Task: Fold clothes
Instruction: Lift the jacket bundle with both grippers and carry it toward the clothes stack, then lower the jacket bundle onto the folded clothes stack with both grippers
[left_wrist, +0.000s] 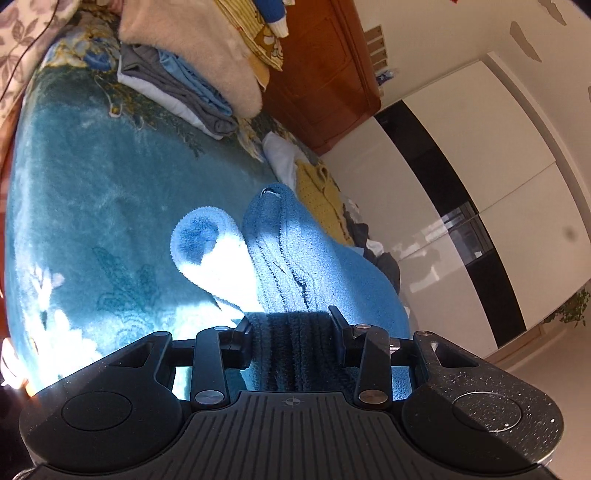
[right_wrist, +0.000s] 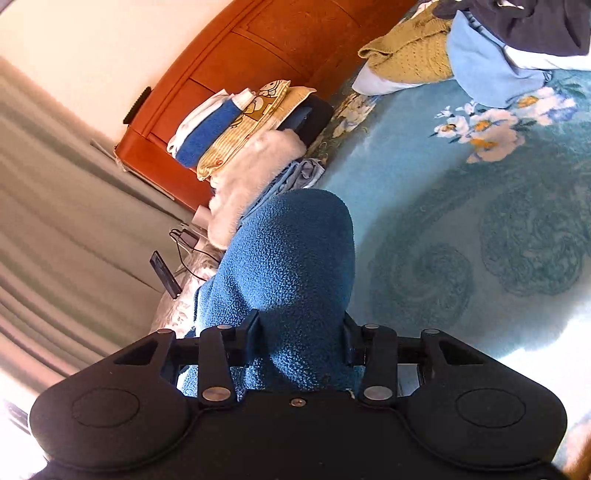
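Your left gripper (left_wrist: 291, 319) has its fingers clenched on a bunched fold of the blue fleece garment (left_wrist: 317, 258); your right gripper (right_wrist: 301, 332) grips another part of it (right_wrist: 291, 266). The fleece drapes onto the teal floral blanket (left_wrist: 92, 206) covering the bed, which lies open beyond it. A folded stack (left_wrist: 192, 88) sits near the wooden headboard (right_wrist: 258, 44); unfolded clothes (right_wrist: 480, 48) crowd the far edge. No writing is legible.

My left gripper (left_wrist: 291, 321) points somewhat downward, its jaws clamped on a bunched fold of the blue fleece garment (left_wrist: 314, 258). My right gripper (right_wrist: 301, 332) tilts down likewise, jaws pressed against both sides of a thick roll of the same fleece.
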